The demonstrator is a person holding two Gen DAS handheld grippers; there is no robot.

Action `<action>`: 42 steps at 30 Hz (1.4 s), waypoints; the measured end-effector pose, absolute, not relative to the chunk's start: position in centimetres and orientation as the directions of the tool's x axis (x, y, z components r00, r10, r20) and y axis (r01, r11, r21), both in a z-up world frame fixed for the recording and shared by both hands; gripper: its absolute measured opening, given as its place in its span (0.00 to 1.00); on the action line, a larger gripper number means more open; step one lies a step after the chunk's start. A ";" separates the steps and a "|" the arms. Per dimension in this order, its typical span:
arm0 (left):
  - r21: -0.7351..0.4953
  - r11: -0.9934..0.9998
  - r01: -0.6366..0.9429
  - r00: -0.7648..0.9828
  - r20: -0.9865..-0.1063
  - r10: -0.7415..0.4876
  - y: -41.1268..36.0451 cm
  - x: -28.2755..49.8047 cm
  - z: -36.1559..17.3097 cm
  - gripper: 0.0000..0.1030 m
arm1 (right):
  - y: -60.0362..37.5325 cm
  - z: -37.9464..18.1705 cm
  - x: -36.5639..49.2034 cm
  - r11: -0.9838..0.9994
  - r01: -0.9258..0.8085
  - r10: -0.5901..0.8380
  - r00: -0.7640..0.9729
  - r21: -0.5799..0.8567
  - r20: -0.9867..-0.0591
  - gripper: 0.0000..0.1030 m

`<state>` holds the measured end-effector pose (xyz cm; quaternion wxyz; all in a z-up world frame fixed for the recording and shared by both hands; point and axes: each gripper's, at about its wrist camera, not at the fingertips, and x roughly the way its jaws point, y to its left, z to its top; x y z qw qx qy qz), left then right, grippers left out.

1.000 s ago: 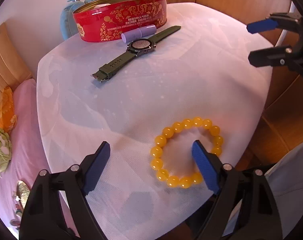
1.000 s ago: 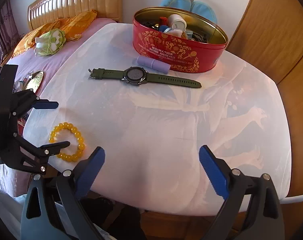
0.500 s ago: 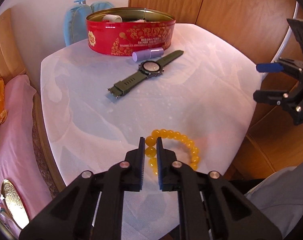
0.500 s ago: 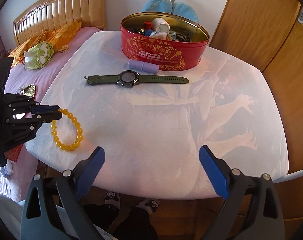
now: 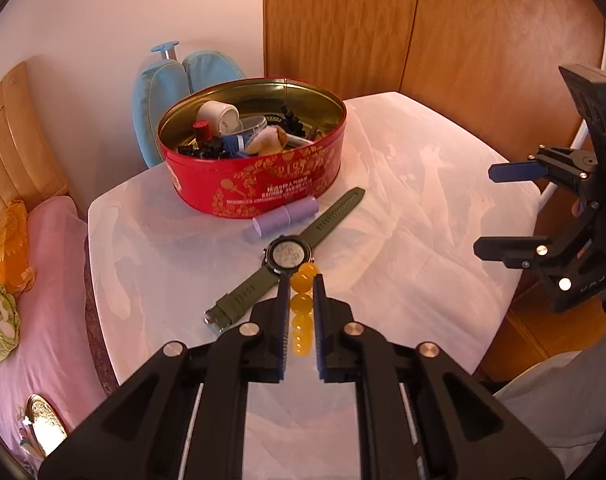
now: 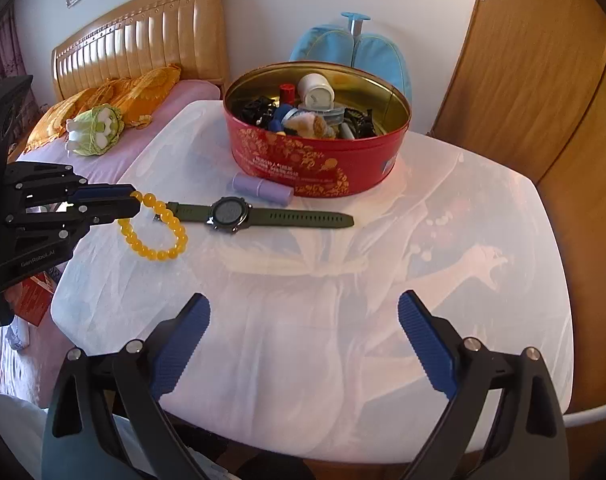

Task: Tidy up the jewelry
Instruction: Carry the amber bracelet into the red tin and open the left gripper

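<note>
**Left claw pinches yellow bead bracelet; right claw wide apart over table**

Left wrist view: left gripper is clamped on the yellow bead bracelet; beads show in a line btwn the two fingers, top beads poking out past the tips. Just beyond the tips lies the green watch, flat on the white table, strap running diagonally. A lilac tube lies btwn the watch and the red tin, close to the tin's wall. Tin is lidless, full of small odds and ends. Right gripper appears at the right edge, off the table's side, fingers spread w/ nothing btwn them. Blue cushion-like item stands behind the tin against the wall.

Right wrist view: right gripper sits over the near table edge, blue pads far apart, holding nothing. At left, the left gripper grips the bracelet at one point on the loop; rest of the loop hangs down toward the tabletop, whether it touches can't be told. Bracelet is near the watch strap's buckle end. Tube lies just in front of the tin. Bed w/ pink sheet and a green plush to the left of the table.
</note>
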<state>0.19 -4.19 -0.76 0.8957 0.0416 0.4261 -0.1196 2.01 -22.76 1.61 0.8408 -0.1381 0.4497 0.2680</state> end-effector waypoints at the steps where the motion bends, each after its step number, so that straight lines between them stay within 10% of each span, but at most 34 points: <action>1: -0.028 0.972 0.234 0.615 -0.770 -0.170 -4.6 0.7 -0.4 0.11 | -23.2 1.8 2.7 0.810 -0.586 0.342 0.451 0.016 -0.824 0.93; 17: 0.079 0.991 0.109 0.694 -0.720 -0.019 -5.7 9.1 5.5 0.11 | -21.7 5.2 14.8 0.698 -0.715 0.503 0.468 0.024 -0.727 0.93; 36: 0.095 0.971 0.218 0.591 -0.805 -0.054 -1.1 20.1 -2.3 0.12 | -15.4 1.0 20.4 0.784 -0.620 0.384 0.443 0.032 -0.810 0.93; 40: 0.136 0.970 0.201 0.609 -0.793 -0.015 -1.5 19.7 -1.9 0.68 | -16.1 1.0 20.0 0.789 -0.612 0.396 0.441 0.053 -0.806 0.93; 42: 0.141 0.969 0.202 0.631 -0.776 -0.018 -1.8 19.1 -1.2 0.68 | -16.6 1.0 19.4 0.789 -0.612 0.397 0.440 0.054 -0.806 0.93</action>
